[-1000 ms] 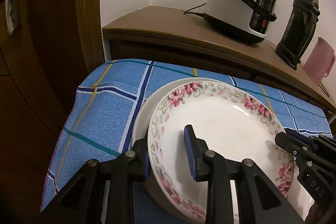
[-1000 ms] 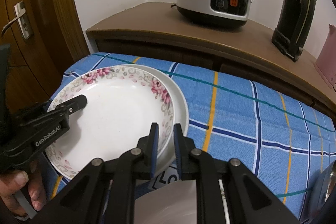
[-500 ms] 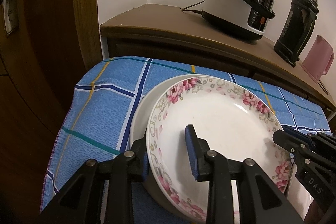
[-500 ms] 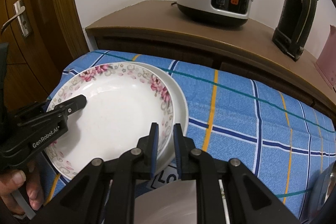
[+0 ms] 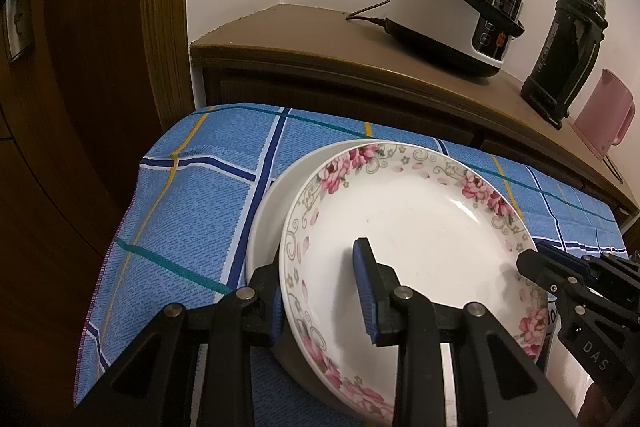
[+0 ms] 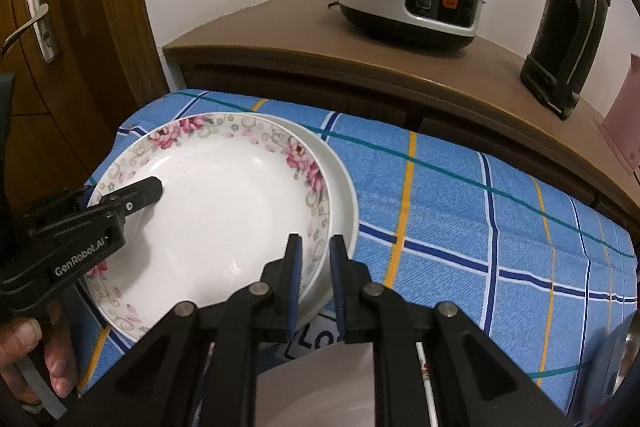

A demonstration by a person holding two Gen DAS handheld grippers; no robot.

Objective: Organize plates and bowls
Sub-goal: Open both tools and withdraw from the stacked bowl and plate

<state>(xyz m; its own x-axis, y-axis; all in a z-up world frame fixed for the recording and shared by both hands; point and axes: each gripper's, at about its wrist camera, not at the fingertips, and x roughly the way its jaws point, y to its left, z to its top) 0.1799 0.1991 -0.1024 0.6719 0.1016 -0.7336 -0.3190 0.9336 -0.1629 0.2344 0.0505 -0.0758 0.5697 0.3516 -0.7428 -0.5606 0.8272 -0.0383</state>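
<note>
— Plate point(image 5: 404, 227) with pink flowers: where is it?
— On a plain white plate point(image 5: 268, 211), at the left of the blue checked desk point(image 5: 192, 203).
— Grippers?
— Left gripper point(image 5: 320, 291) straddles its near-left rim, jaws apart. Right gripper point(image 6: 314, 283) pinches the right rim of both.

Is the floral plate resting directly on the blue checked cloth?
No: the floral plate sits on a plain white plate, which lies on the cloth.

Pink-floral plate point(image 5: 420, 227) on plain white plate point(image 5: 272, 211); blue checked cloth point(image 5: 200, 187); pad colour seemingly blue.
</note>
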